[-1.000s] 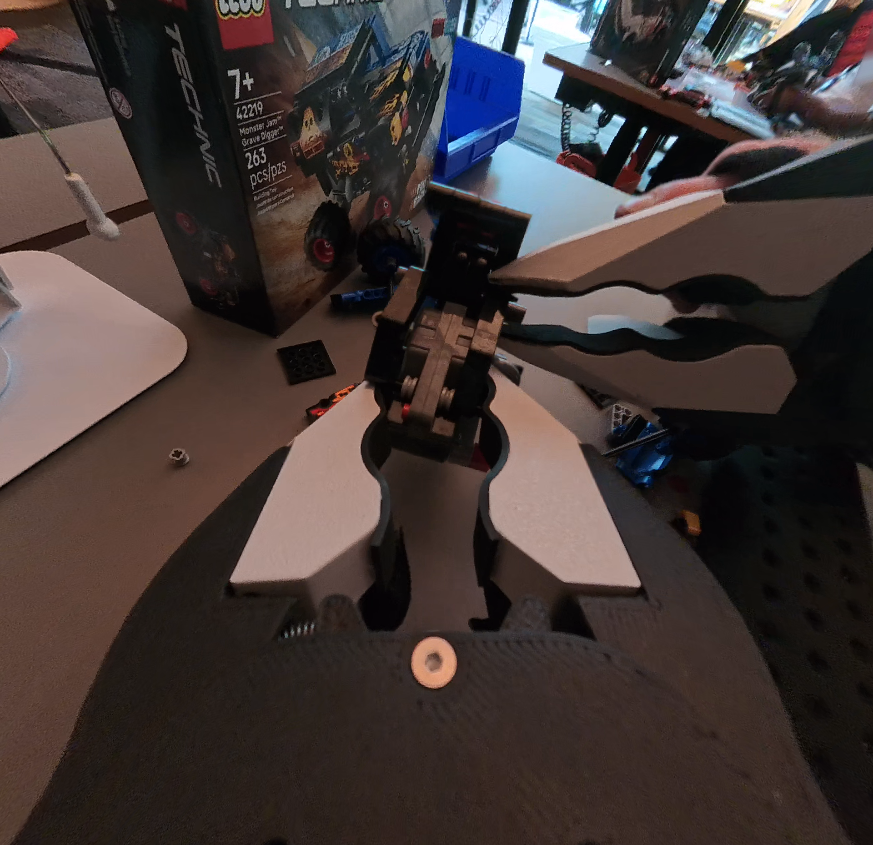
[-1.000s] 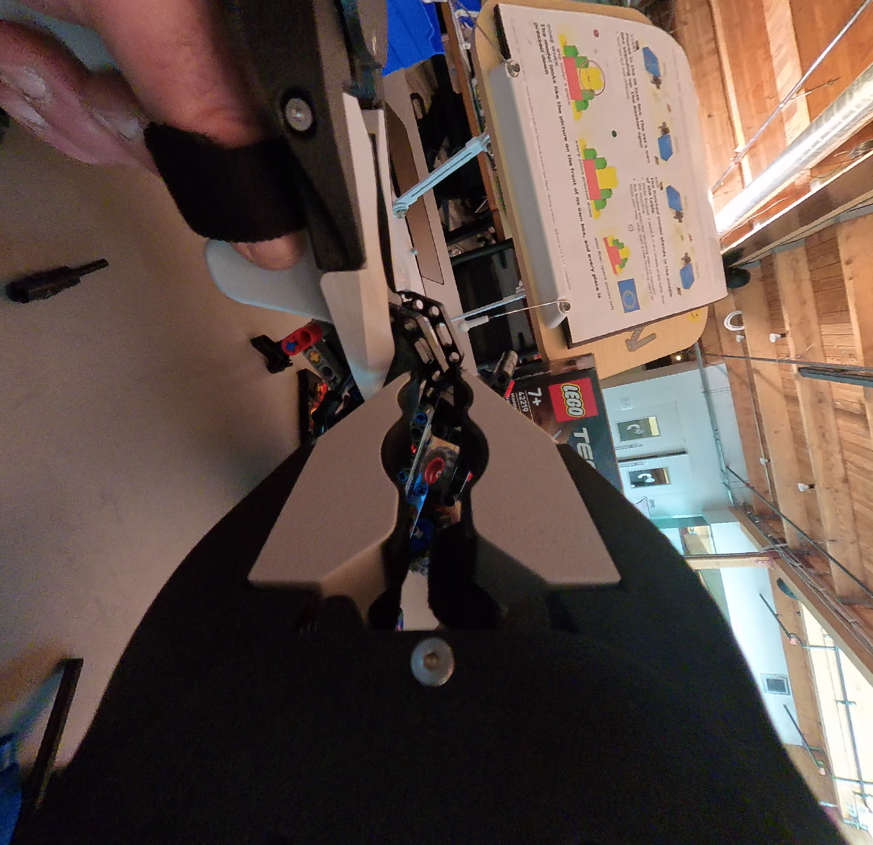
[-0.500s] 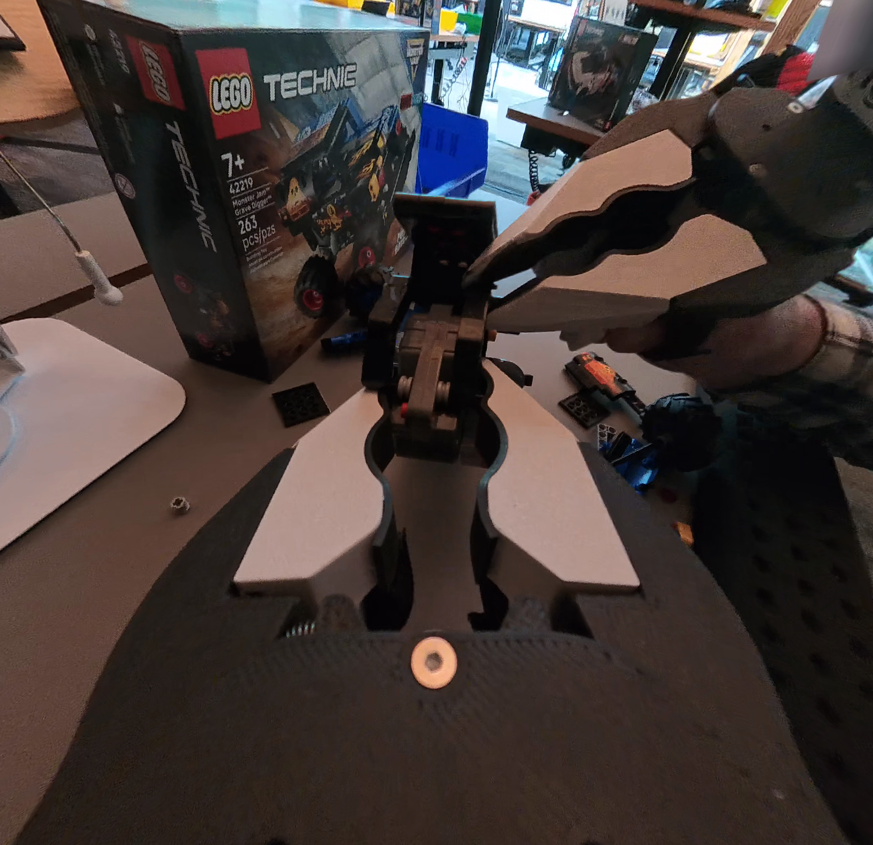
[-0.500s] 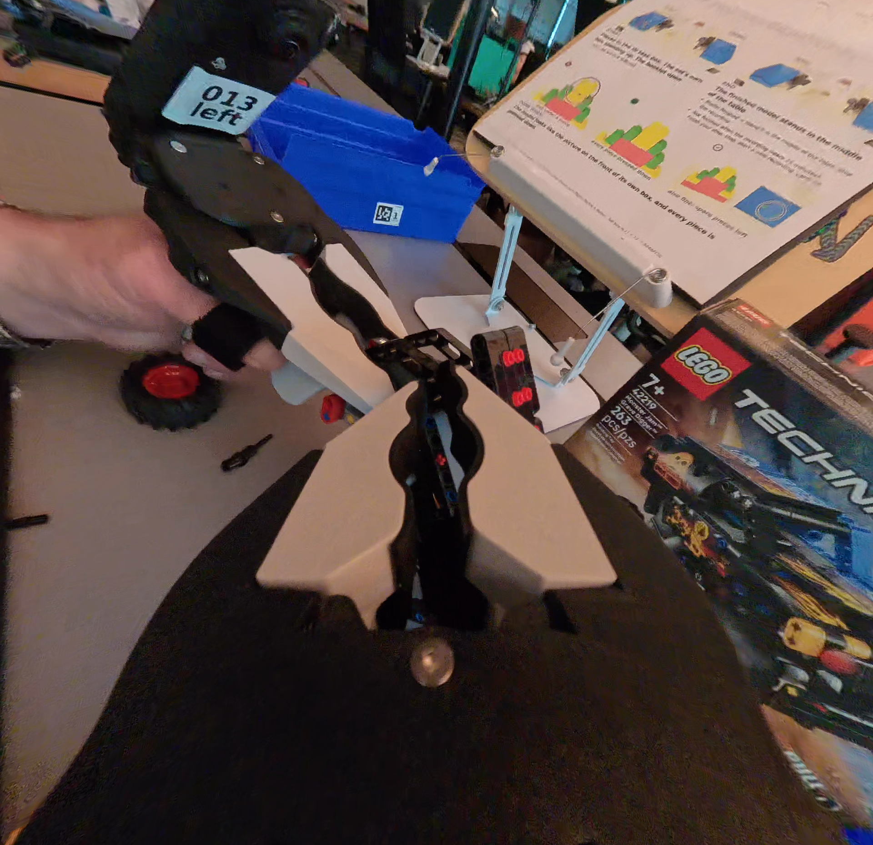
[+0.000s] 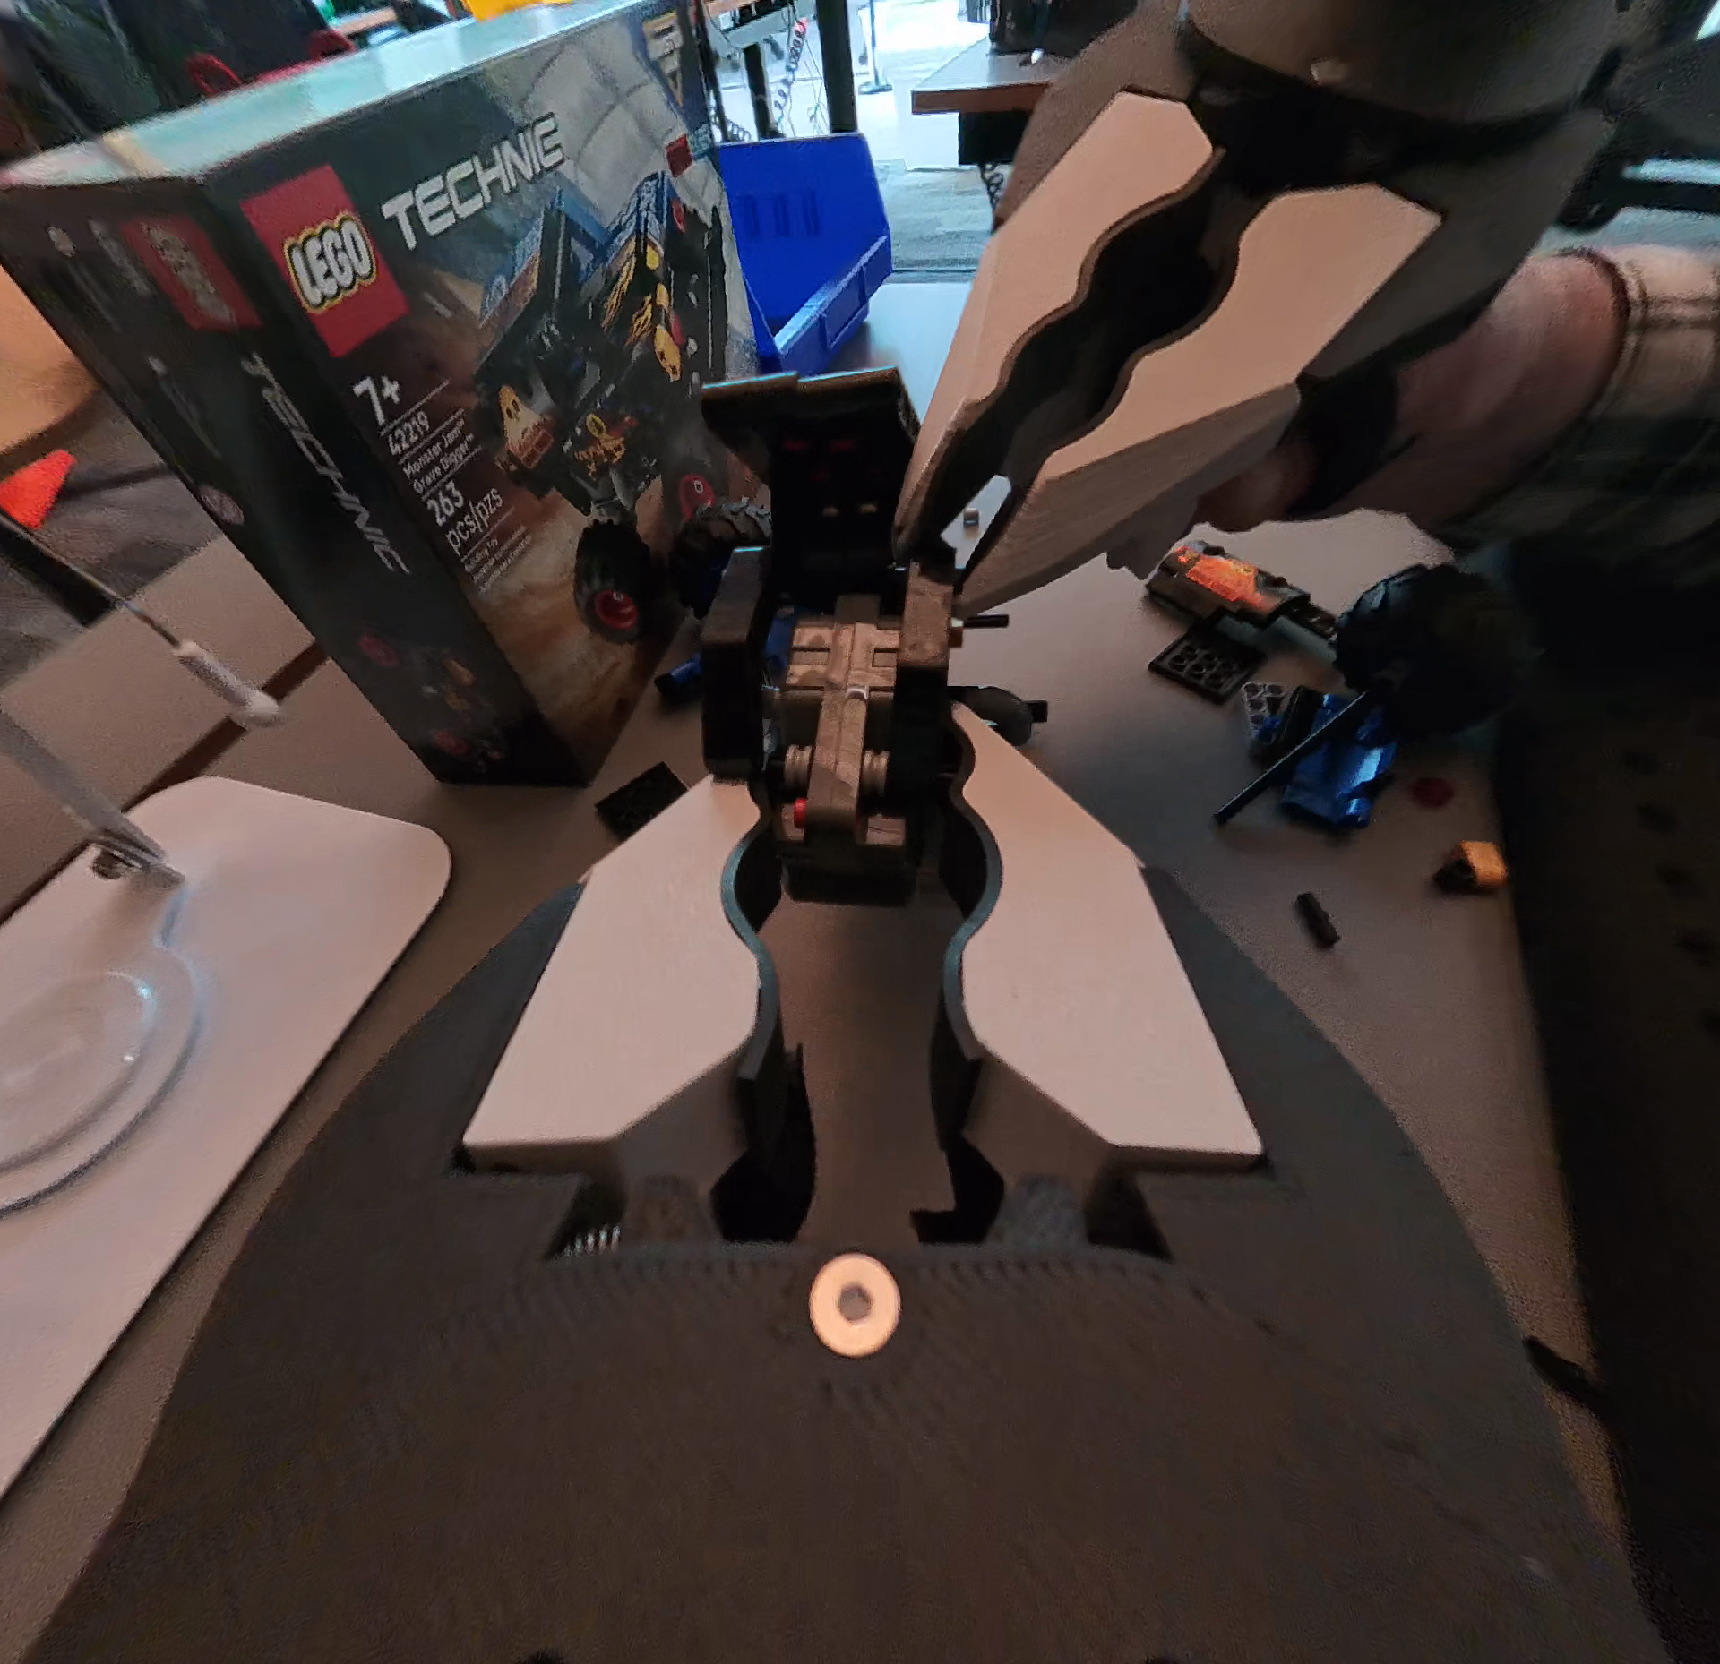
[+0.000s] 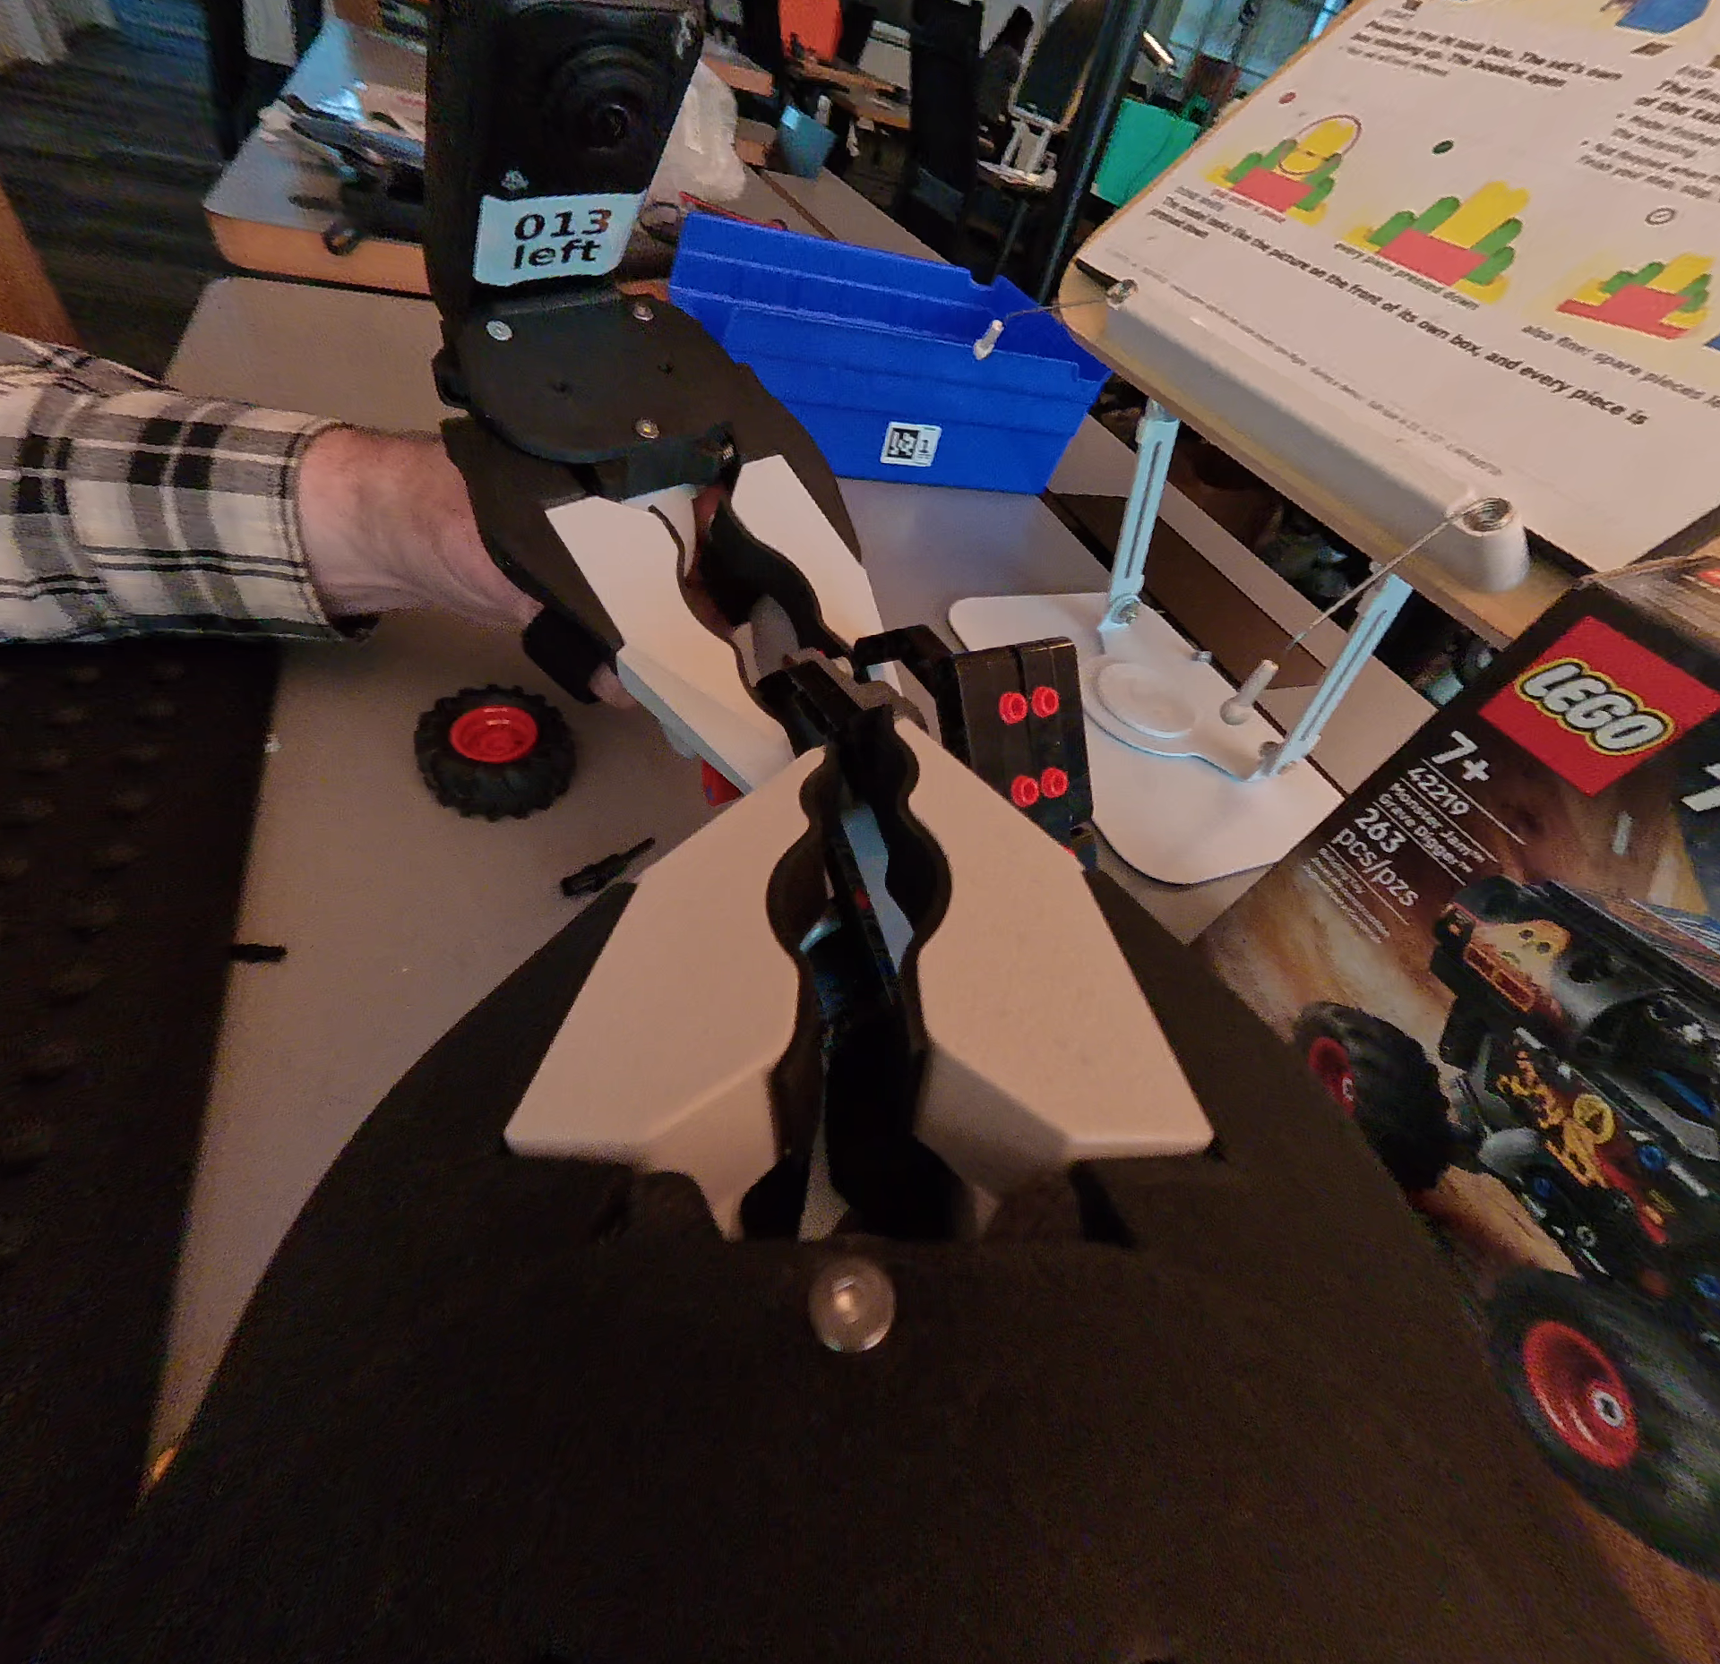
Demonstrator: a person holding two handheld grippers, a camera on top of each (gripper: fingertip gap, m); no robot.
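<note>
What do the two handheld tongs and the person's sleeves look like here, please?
Both are alike: the left tongs and right tongs each have a wide black textured body, a silver screw at its centre, and two pale grey wedge fingers with wavy black inner edges. A camera housing with a white label sits on the left one. A black-and-white plaid sleeve covers the forearm.

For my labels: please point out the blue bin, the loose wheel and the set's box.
blue bin (image 6: 866, 382), right wrist view, front wall.
loose wheel (image 6: 493, 749), right wrist view, red hub.
set's box (image 5: 391, 428), left wrist view, front face.
</note>
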